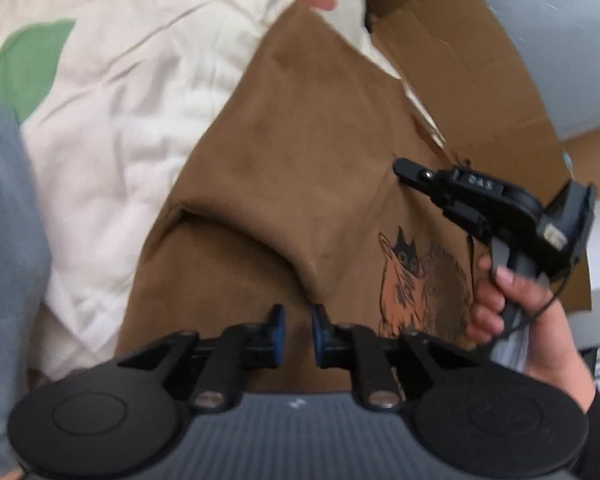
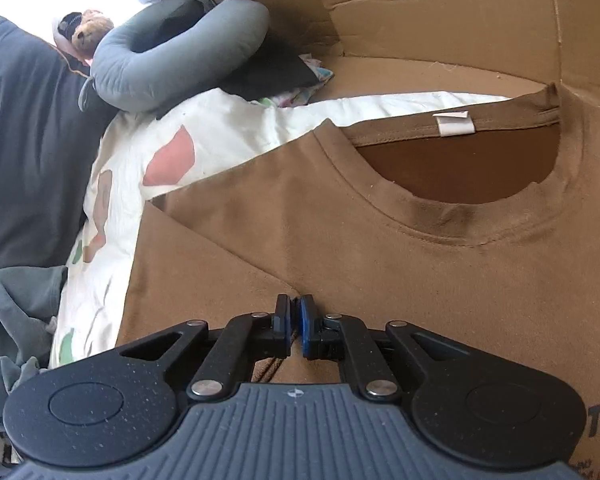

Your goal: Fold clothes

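A brown t-shirt [image 1: 300, 160] lies flat on a white bedcover, with an animal print [image 1: 416, 280] on its front. In the right wrist view its collar and white label [image 2: 454, 124] face me. My left gripper [image 1: 299, 320] hovers at the end of a folded ridge of the shirt, its blue pads a narrow gap apart and only cloth showing below. My right gripper [image 2: 295, 320] has its pads together, pinching a crease of the t-shirt [image 2: 380, 240] below the collar. The left wrist view shows this gripper [image 1: 404, 170] from the side at the shirt's right edge, held by a hand [image 1: 496, 300].
The white bedcover [image 2: 220, 132] has pink and green patches. Cardboard panels [image 2: 440, 12] stand behind and beside the shirt. A grey neck pillow [image 2: 180, 52], a dark pillow [image 2: 28, 140] and a small plush toy [image 2: 90, 34] lie at the back left. Grey-green clothes [image 2: 16, 304] are heaped at the left.
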Motion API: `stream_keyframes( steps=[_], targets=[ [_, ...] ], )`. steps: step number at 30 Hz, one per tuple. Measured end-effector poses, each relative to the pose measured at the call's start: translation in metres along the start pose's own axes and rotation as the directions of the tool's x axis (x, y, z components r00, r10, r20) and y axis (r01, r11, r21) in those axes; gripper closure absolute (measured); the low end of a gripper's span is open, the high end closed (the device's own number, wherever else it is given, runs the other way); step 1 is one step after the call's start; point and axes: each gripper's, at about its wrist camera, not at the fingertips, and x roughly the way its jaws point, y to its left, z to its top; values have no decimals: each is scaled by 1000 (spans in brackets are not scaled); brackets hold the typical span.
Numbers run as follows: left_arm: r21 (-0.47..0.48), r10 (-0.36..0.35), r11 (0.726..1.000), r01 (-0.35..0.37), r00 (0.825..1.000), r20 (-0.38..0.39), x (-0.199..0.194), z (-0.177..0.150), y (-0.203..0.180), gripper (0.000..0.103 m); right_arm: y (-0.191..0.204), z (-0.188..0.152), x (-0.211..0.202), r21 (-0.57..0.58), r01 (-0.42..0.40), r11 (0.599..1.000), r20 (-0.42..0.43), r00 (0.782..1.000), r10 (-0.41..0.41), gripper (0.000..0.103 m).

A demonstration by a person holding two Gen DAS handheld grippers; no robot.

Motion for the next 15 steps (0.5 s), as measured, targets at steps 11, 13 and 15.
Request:
stream_keyframes(
  steps=[11, 13, 15],
  targets=[
    [163, 73, 982, -99, 984, 163, -31, 31, -7, 86, 32, 5, -25, -102, -70, 992, 56, 996, 76, 98],
    [178, 68, 979, -99, 983, 170, -24, 36, -7, 86, 40, 0, -23, -127, -96, 987, 31, 994, 100, 98],
    [198, 73, 975, -106, 983, 167, -13, 36, -8, 86, 49, -9, -20, -153, -113, 982, -3, 993, 114, 98]
  ],
)
